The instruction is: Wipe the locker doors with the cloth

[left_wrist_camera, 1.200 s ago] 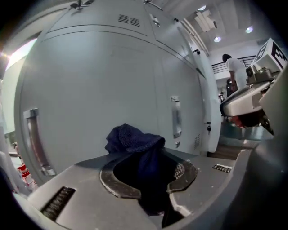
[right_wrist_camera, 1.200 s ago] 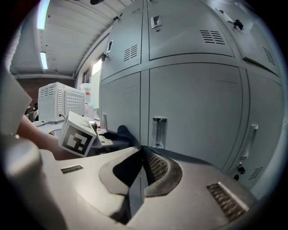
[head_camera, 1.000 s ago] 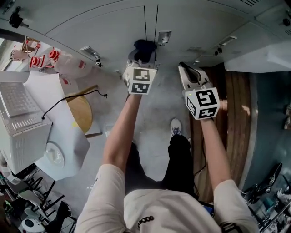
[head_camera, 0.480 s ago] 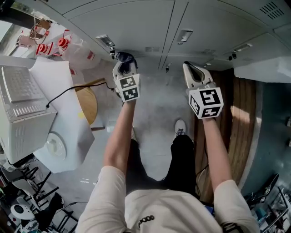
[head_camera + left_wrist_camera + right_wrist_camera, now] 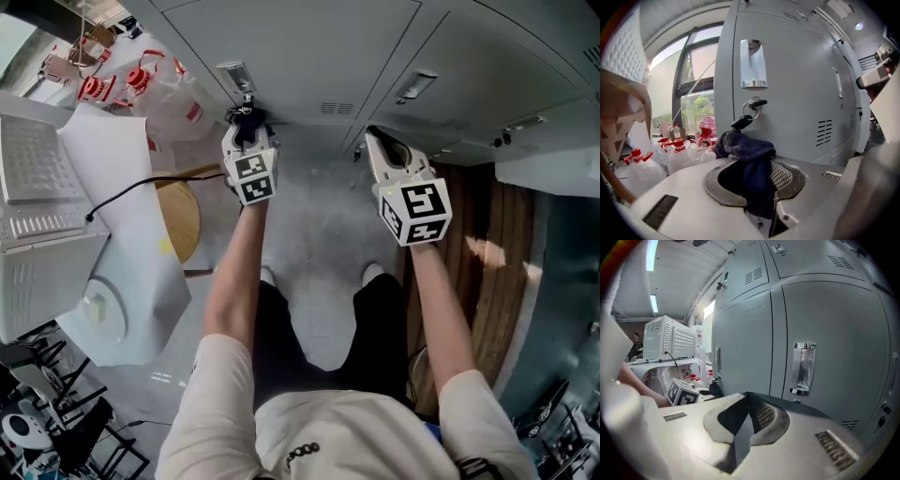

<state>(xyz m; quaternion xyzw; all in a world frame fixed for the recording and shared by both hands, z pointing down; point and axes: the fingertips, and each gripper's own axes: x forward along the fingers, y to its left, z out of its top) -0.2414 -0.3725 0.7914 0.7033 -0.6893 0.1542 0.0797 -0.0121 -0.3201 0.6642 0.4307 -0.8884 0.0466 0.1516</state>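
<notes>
In the head view, the left hand-held gripper [image 5: 246, 133] was raised to the grey locker doors [image 5: 319, 47], with the dark cloth [image 5: 247, 119] at its tip, seemingly poised to wipe. The right hand-held gripper [image 5: 378, 148] hung beside it, short of the doors. A cluttered bench [image 5: 141, 272] crowded the left side.

In the left gripper view, the jaws clamped the bunched cloth just below a key [image 5: 749, 115] and a chrome handle [image 5: 753, 64], both likely snags. Flat panel lay open rightward.

In the right gripper view, the jaws were pressed together with nothing between them, facing smooth doors.
</notes>
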